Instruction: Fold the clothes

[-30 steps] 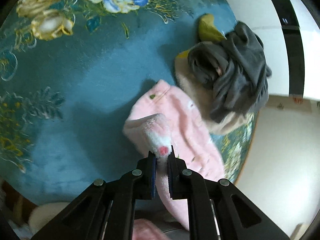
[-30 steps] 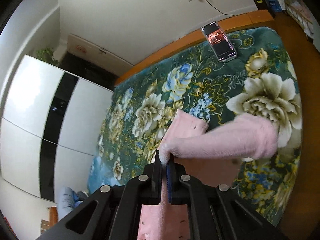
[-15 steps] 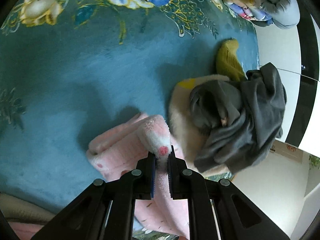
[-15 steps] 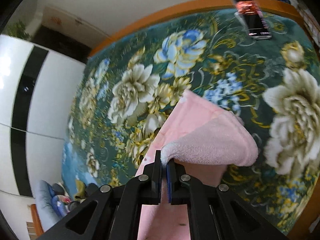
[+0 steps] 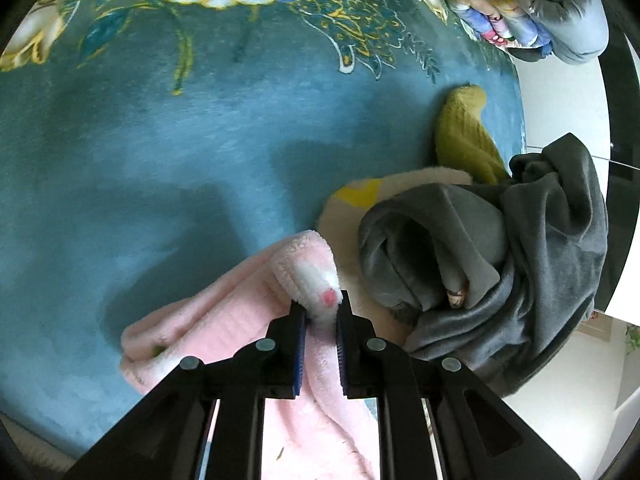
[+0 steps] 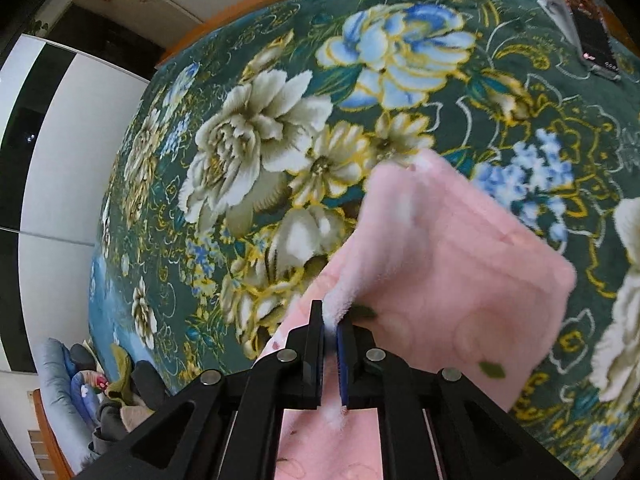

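A fluffy pink garment (image 5: 224, 328) lies on the teal flowered blanket (image 5: 160, 160). My left gripper (image 5: 320, 312) grips its white-tipped cuff with a pink dot; the jaws are opening a little with the cuff still between the pads. In the right wrist view the pink garment (image 6: 460, 264) is doubled over, its upper layer sloping down to the blanket (image 6: 280, 120). My right gripper (image 6: 330, 320) pinches the fringed edge of that layer, and its jaws are also starting to open around the fabric.
Right beside the pink cuff lies a crumpled grey garment (image 5: 520, 248) on a cream one (image 5: 352, 216), with an olive-yellow piece (image 5: 464, 136) behind. A folded stack (image 5: 532, 12) sits at the bed's far corner. A phone (image 6: 596, 44) rests near the wooden bed edge.
Both grippers came down toward the bed with the pink garment. The right one carried its edge over, so the raised layer now droops onto the lower one. Both gaps look slightly wider.
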Demonstrator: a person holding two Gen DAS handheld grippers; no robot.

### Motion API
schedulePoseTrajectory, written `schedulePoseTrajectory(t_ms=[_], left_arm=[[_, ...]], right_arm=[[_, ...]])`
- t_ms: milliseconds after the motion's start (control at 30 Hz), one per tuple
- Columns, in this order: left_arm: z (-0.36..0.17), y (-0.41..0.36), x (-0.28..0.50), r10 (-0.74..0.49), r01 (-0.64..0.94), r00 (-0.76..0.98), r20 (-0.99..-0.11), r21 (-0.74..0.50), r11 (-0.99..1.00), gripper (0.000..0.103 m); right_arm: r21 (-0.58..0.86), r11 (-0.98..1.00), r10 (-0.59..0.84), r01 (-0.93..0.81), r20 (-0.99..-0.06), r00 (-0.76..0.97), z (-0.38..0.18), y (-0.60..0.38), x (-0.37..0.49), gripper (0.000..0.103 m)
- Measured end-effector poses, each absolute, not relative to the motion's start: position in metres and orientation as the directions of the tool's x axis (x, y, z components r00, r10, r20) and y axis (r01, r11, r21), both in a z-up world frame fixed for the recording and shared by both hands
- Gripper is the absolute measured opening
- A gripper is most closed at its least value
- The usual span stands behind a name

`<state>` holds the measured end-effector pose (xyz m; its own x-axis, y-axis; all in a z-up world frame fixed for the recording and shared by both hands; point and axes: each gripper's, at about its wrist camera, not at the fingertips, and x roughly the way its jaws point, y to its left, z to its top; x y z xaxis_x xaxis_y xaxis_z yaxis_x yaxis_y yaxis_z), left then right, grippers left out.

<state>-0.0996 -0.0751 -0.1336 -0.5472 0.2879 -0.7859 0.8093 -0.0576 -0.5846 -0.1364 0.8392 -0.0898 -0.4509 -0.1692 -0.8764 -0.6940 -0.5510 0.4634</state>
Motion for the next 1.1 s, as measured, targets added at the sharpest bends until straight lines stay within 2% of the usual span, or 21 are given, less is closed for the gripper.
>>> schedulePoseTrajectory(t_ms=[100,133,167,233,267,400,533,667,933,1033,1100], left_arm=[[-0.134,-0.074,-0.104,0.272,0.792,-0.576,-0.771,-0.609,-0.049,0.02],[-0.134,-0.074,-0.105,0.268,0.785,-0.586,-0.764,-0.618,-0.047,0.024],[-0.133,-0.074,-0.106,0.265,0.777,-0.596,-0.758,-0.628,-0.046,0.026],[-0.129,-0.075,-0.109,0.247,0.762,-0.618,-0.747,-0.646,-0.045,0.04],[-0.126,-0.075,-0.11,0.239,0.757,-0.625,-0.743,-0.652,-0.047,0.043],[-0.111,-0.075,-0.114,0.236,0.748,-0.621,-0.748,-0.655,-0.109,0.045],[-0.097,-0.072,-0.113,0.227,0.752,-0.572,-0.788,-0.614,-0.238,0.045],[-0.103,-0.06,-0.11,0.258,0.763,-0.517,-0.816,-0.576,-0.293,0.045],[-0.104,-0.029,-0.121,0.321,0.745,-0.47,-0.822,-0.565,-0.355,0.045],[-0.099,-0.024,-0.124,0.323,0.738,-0.471,-0.821,-0.567,-0.366,0.045],[-0.097,-0.02,-0.124,0.322,0.736,-0.468,-0.823,-0.565,-0.374,0.045]], right_arm=[[0.475,-0.57,-0.183,-0.671,-0.869,-0.46,-0.092,0.84,-0.141,0.01],[0.48,-0.574,-0.183,-0.664,-0.865,-0.467,-0.091,0.84,-0.141,0.015],[0.493,-0.58,-0.179,-0.649,-0.854,-0.489,-0.087,0.842,-0.14,0.029],[0.517,-0.586,-0.181,-0.624,-0.834,-0.521,-0.081,0.846,-0.137,0.05],[0.53,-0.593,-0.179,-0.606,-0.821,-0.543,-0.075,0.85,-0.133,0.051],[0.572,-0.581,-0.122,-0.579,-0.765,-0.633,-0.053,0.876,-0.098,0.051],[0.625,-0.469,-0.085,-0.624,-0.735,-0.673,-0.063,0.907,-0.039,0.051],[0.638,-0.389,-0.146,-0.664,-0.755,-0.639,-0.101,0.915,-0.007,0.052],[0.634,-0.305,-0.19,-0.71,-0.771,-0.607,-0.141,0.915,-0.012,0.05],[0.633,-0.298,-0.19,-0.714,-0.773,-0.606,-0.145,0.915,-0.022,0.042],[0.619,-0.282,-0.197,-0.733,-0.785,-0.587,-0.15,0.915,-0.025,0.017]])
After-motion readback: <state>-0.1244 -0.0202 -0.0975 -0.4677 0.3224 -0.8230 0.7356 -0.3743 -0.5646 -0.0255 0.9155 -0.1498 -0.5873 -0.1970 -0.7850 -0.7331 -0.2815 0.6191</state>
